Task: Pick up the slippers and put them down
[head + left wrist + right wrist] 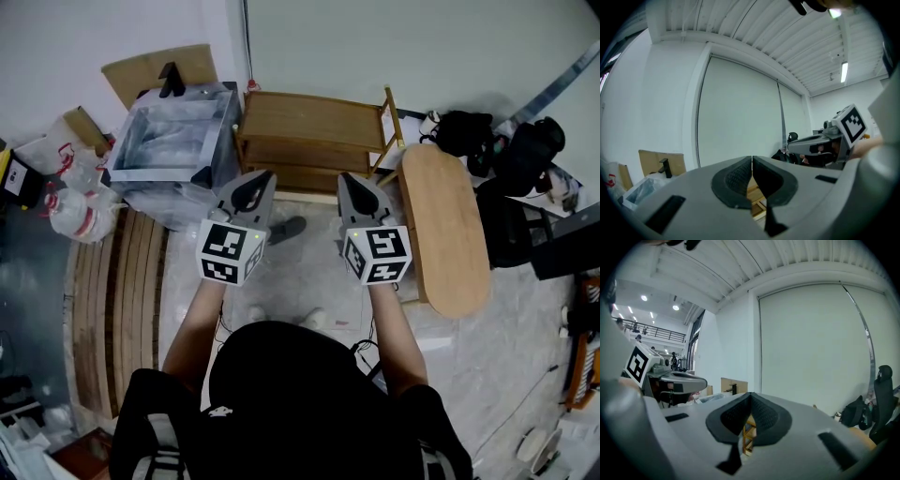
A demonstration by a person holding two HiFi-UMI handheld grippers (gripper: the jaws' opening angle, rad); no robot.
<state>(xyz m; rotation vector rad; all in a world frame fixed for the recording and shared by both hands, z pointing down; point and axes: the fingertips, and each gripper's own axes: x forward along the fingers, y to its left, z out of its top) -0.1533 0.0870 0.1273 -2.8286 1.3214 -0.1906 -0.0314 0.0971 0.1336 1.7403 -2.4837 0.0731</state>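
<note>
In the head view a dark grey slipper [287, 228] lies on the pale floor in front of a low wooden rack [309, 120]. My left gripper [265, 178] and right gripper [345, 180] are held side by side above the floor, pointing at the rack, one on each side of the slipper. Both are shut with nothing between the jaws. The left gripper view shows its pads [740, 178] meeting at the tips [752, 161], with the right gripper [820, 144] beside it. The right gripper view shows its tips [750, 397] closed, rack wood behind them.
A clear plastic box [173, 141] stands left of the rack, with white bags [75, 202] further left. A wooden slatted platform [117, 300] lies at the left. An oval wooden bench [445, 225] sits on the right, black bags [497, 141] behind it.
</note>
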